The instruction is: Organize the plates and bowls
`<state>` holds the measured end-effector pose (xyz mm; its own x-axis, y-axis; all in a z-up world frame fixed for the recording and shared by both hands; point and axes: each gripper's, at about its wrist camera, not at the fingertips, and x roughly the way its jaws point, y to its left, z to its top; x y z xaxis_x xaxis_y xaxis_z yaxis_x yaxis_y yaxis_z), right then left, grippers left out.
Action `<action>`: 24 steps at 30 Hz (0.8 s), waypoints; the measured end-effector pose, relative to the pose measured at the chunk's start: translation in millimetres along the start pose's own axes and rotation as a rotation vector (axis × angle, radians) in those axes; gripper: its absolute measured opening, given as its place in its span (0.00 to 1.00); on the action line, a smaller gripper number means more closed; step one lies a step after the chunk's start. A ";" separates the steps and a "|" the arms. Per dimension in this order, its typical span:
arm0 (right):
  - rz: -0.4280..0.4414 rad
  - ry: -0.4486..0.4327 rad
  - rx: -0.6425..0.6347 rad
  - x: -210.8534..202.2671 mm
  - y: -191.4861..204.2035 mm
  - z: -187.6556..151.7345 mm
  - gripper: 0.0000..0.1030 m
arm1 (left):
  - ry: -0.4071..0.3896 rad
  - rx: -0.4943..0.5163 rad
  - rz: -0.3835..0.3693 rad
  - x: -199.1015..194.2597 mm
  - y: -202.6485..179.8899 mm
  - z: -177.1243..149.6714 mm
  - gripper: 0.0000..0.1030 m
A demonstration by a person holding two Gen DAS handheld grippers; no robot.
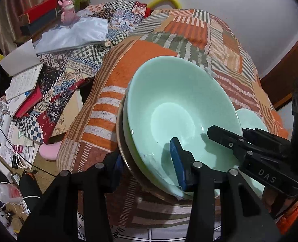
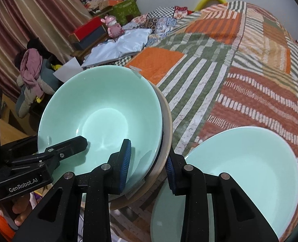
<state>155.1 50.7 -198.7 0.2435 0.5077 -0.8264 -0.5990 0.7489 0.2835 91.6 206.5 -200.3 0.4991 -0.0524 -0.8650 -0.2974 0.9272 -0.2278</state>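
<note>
- Bowl stack (image 2: 100, 109): sat at 9 o'clock of 2nd green bowl (image 2: 239, 173), on quilt (image 2: 249, 90).
- Right gripper (image 2: 149, 163): clamped on stack rim; left gripper (image 1: 146, 161) astride opposite rim, clamp not confirmed.
- Risk: stack tipped/slipped if lifted unevenly, soft quilt.

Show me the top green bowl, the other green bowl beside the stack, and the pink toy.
top green bowl (image 2: 100, 109), right wrist view, inside bottom
other green bowl (image 2: 249, 171), right wrist view, inner wall
pink toy (image 1: 67, 10), left wrist view, body
</note>
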 end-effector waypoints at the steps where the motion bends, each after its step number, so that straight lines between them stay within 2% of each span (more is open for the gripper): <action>1: 0.000 -0.009 0.003 -3.5 -0.5 0.4 0.28 | -0.010 0.003 -0.003 -3.6 -2.9 0.8 0.43; 11: -0.035 -0.090 0.020 -42.9 -16.1 -2.2 0.28 | -0.055 0.063 -0.032 -23.9 -40.2 5.9 0.43; 24: -0.101 -0.148 0.080 -84.2 -52.1 -21.4 0.28 | -0.060 0.152 -0.097 -26.9 -100.5 1.5 0.43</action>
<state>149.5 -40.2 -154.2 0.4121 0.4806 -0.7741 -0.5045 0.8278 0.2455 109.3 115.2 -153.5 0.5686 -0.1260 -0.8129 -0.1214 0.9646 -0.2343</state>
